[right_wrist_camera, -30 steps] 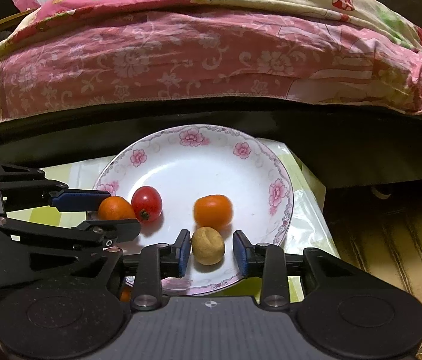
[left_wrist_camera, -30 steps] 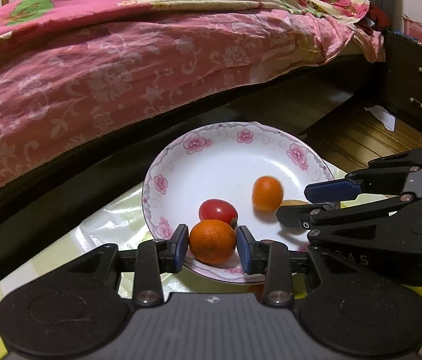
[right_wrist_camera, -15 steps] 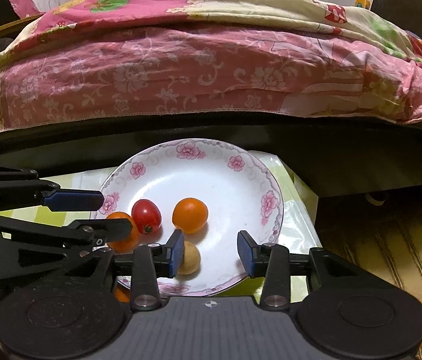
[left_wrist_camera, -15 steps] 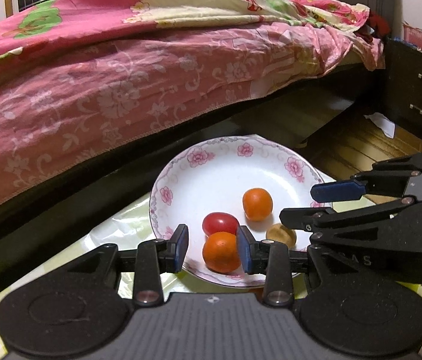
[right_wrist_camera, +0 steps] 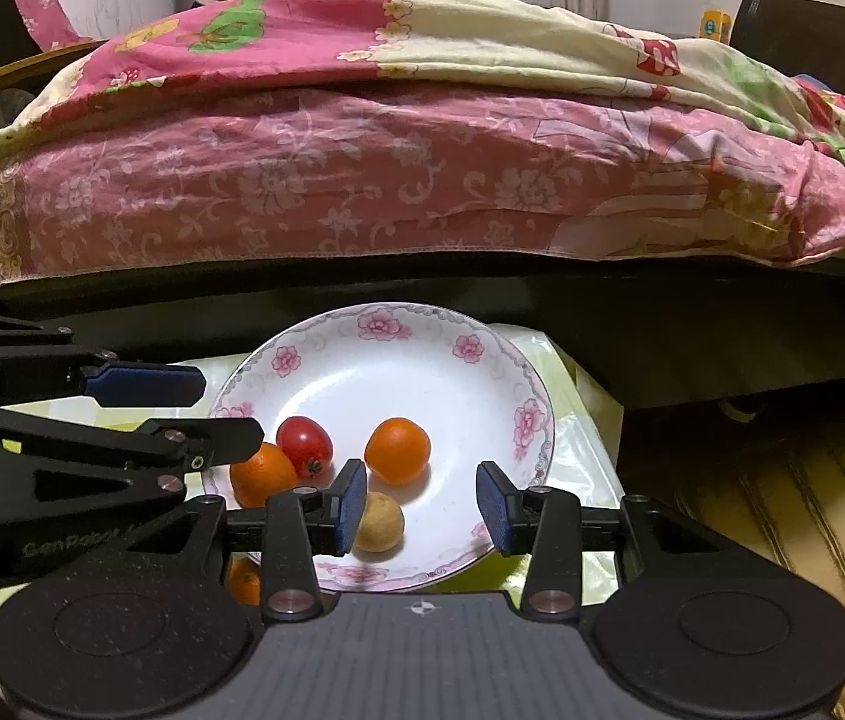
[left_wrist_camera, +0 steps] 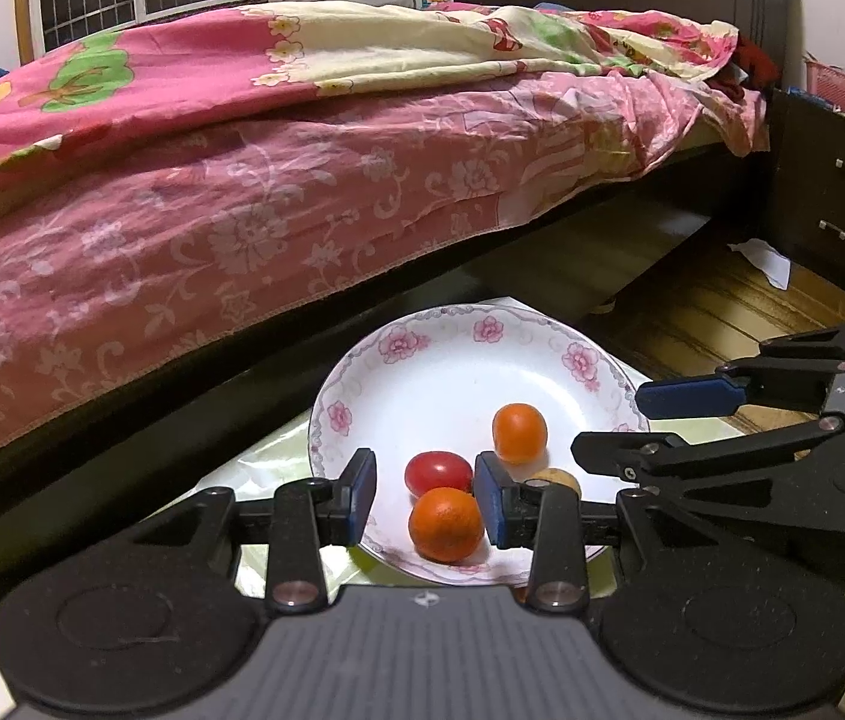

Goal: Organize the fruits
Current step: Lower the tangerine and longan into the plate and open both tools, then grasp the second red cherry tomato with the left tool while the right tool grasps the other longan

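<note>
A white plate with pink flowers point(left_wrist_camera: 398, 343) point(right_wrist_camera: 380, 324) holds two oranges, a red tomato and a small tan fruit. My left gripper point(left_wrist_camera: 425, 498) is open above the near orange point(left_wrist_camera: 445, 523) point(right_wrist_camera: 260, 474), which lies on the plate close to the right pad with a gap on its left. The tomato point(left_wrist_camera: 437, 471) point(right_wrist_camera: 304, 446) and the second orange point(left_wrist_camera: 520, 432) point(right_wrist_camera: 397, 450) sit just beyond. My right gripper point(right_wrist_camera: 422, 504) point(left_wrist_camera: 644, 423) is open; the tan fruit point(right_wrist_camera: 380, 522) point(left_wrist_camera: 560, 477) rests on the plate beside its left pad. The left gripper point(right_wrist_camera: 206, 414) shows side-on at the left.
The plate sits on a small table with a yellow-green plastic cloth point(right_wrist_camera: 578, 414). Another orange point(right_wrist_camera: 242, 579) lies on the table by the plate's near rim. A bed with a pink floral quilt point(left_wrist_camera: 242, 210) is close behind. A dark nightstand point(left_wrist_camera: 830, 210) and wooden floor point(left_wrist_camera: 722, 312) are at the right.
The left gripper has lifted back from the near orange, which stays on the plate. The right jaws have widened, and the tan fruit now sits beside the left pad.
</note>
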Demonstrator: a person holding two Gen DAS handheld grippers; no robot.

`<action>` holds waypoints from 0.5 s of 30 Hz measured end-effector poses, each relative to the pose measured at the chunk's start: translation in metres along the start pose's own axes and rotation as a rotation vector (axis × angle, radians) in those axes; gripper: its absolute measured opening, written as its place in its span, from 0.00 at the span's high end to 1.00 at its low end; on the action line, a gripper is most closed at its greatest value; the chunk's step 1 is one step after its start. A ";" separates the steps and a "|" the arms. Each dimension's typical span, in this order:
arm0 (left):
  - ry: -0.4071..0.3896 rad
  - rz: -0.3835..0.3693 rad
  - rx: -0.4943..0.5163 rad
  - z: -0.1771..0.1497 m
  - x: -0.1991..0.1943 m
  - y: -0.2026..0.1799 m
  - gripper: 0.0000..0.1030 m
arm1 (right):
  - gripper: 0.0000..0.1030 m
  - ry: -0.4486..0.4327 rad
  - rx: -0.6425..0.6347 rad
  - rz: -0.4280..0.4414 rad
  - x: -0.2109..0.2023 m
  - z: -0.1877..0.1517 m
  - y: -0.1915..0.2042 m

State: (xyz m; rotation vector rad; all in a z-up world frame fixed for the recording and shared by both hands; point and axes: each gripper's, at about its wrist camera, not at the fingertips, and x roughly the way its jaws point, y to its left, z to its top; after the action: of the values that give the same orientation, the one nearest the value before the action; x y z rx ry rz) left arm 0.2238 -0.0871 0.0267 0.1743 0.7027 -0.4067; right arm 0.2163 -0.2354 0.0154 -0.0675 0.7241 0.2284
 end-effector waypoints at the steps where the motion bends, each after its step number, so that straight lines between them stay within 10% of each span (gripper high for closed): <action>1: 0.000 -0.002 -0.001 0.000 -0.001 0.000 0.57 | 0.65 0.000 -0.001 -0.003 -0.001 0.000 0.000; 15: -0.005 -0.013 0.006 -0.017 -0.035 0.005 0.57 | 0.64 0.009 0.002 0.000 -0.019 -0.012 0.003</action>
State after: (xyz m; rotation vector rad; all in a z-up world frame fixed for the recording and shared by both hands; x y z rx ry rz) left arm 0.1920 -0.0673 0.0368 0.1745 0.6980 -0.4218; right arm 0.1940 -0.2375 0.0194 -0.0664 0.7336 0.2275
